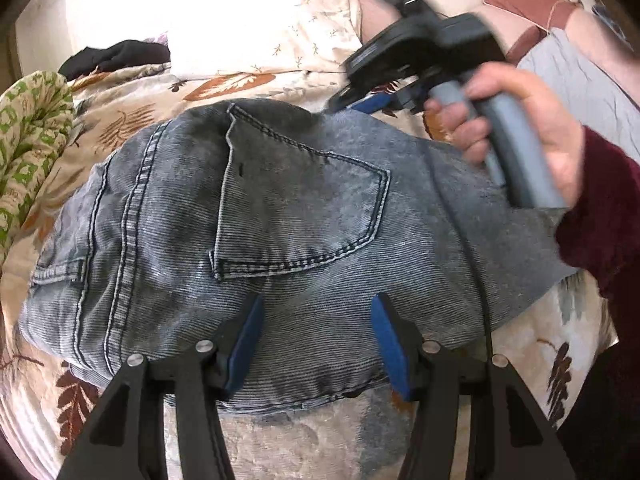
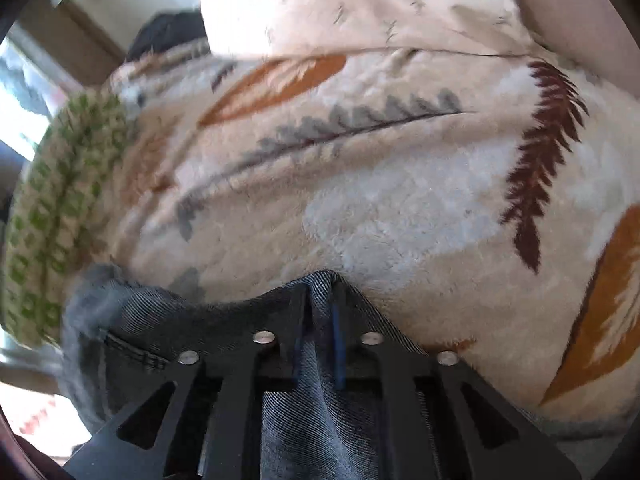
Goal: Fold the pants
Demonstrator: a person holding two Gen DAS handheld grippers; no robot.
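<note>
One pair of grey denim pants (image 1: 256, 216) lies on a bed covered by a cream blanket (image 1: 256, 80) printed with leaves in rust, brown and grey; the seat faces up, showing one back pocket (image 1: 296, 204) in full and the corner of a second pocket (image 1: 60, 272) at the left edge of the cloth. Two grippers are at work. The left gripper (image 1: 318, 344) hangs just over the near edge of the pants with its two blue-padded fingers (image 1: 248, 340) spread apart and nothing between them, so it is released. The right gripper (image 2: 320, 320) is clenched on a bunched fold of the denim, the cloth squeezed between its fingers and trailing back under the tool; in the left wrist view this same gripper (image 1: 360, 100) sits at the far right corner of the pants, blurred, held by a right hand (image 1: 520, 136) in a dark red sleeve (image 1: 600, 216). No container shows in either view. Beside the pants, at the left, lies one rolled cloth with a green pattern (image 1: 28, 152), and beyond it one dark garment (image 1: 120, 54) on the bed. One pale pillow with small sprigs (image 1: 280, 28) rests at the far side, and one grey cloth (image 1: 576, 92) lies at the right behind the hand.
</note>
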